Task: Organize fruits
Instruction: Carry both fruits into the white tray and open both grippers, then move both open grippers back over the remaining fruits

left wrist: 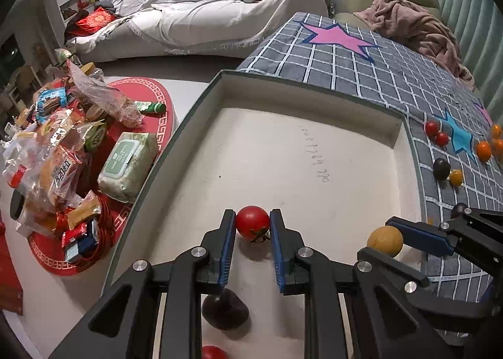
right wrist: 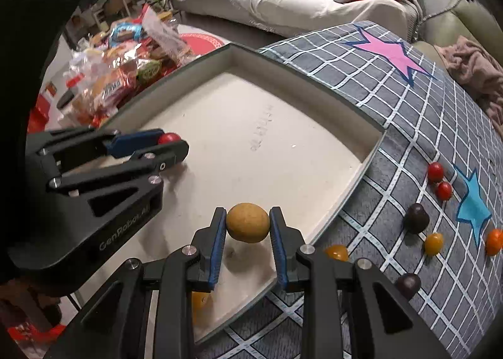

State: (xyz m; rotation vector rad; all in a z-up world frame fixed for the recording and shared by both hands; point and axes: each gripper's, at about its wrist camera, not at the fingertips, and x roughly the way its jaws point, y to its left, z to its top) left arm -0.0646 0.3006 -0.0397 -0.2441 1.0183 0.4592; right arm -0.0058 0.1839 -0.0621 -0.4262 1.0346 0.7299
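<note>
My left gripper is shut on a red tomato, held low over the white tray. My right gripper is shut on a tan round fruit above the tray's near right part. The right gripper with its tan fruit also shows in the left wrist view, and the left gripper with its tomato in the right wrist view. A dark plum and another red tomato lie in the tray under my left gripper. A yellow fruit lies in the tray under my right gripper.
Loose fruits lie on the grey checked cloth right of the tray: two red tomatoes, dark plums, yellow ones and an orange one. A red table with snack bags stands left. A sofa is behind.
</note>
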